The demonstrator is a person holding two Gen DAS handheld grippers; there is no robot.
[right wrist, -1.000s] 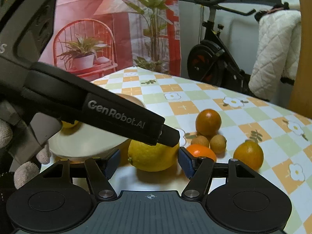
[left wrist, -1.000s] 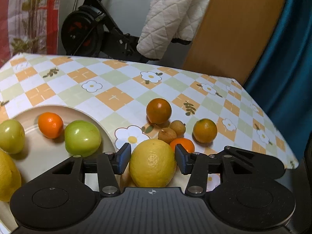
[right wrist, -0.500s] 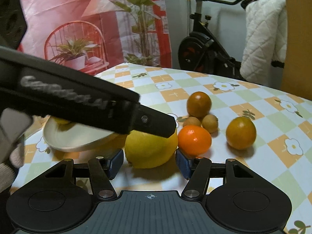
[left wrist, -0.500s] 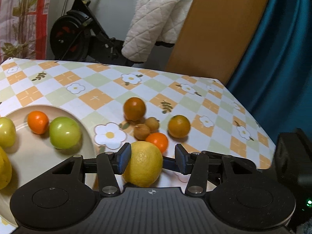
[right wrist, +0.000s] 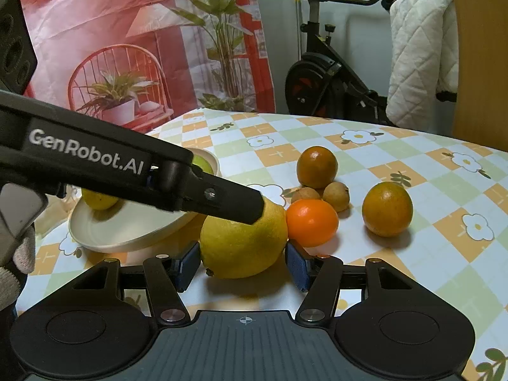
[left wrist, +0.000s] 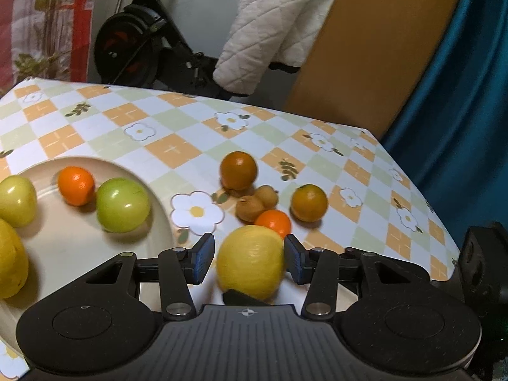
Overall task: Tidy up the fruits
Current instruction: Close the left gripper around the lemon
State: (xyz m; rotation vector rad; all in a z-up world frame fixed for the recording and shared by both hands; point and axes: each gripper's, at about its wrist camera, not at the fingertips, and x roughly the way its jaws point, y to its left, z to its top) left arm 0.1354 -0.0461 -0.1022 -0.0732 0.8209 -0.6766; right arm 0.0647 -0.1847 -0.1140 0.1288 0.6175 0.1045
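We read the step in hand as picking up the big lemon (right wrist: 243, 238) for transfer to the plate (right wrist: 127, 225).

Right gripper (right wrist: 243, 262): jaws spread, blue pads bracketing the lemon on both sides, near its skin; we cannot tell if either pad touches. No squeeze visible yet. Lemon sits on the checked tablecloth (right wrist: 397, 263), just beside the plate rim, touching or nearly touching a small bright orange (right wrist: 311, 222).

Left gripper (left wrist: 247, 258): also spread, lemon (left wrist: 250, 262) between its pads with a gap on the left side. In the right view its dark finger lies over the top of the lemon.

Plate (left wrist: 79, 254) in the left view holds a green fruit (left wrist: 122, 204), a small orange and yellow-green pieces. Loose on the cloth: two darker oranges and two small brown fruits (right wrist: 336, 195).

Next move, in our judgement: one gripper closes on the lemon, the other backs off, then lift over the rim. Risk: round fruit rolling off the pads, or nudging the neighbouring orange.
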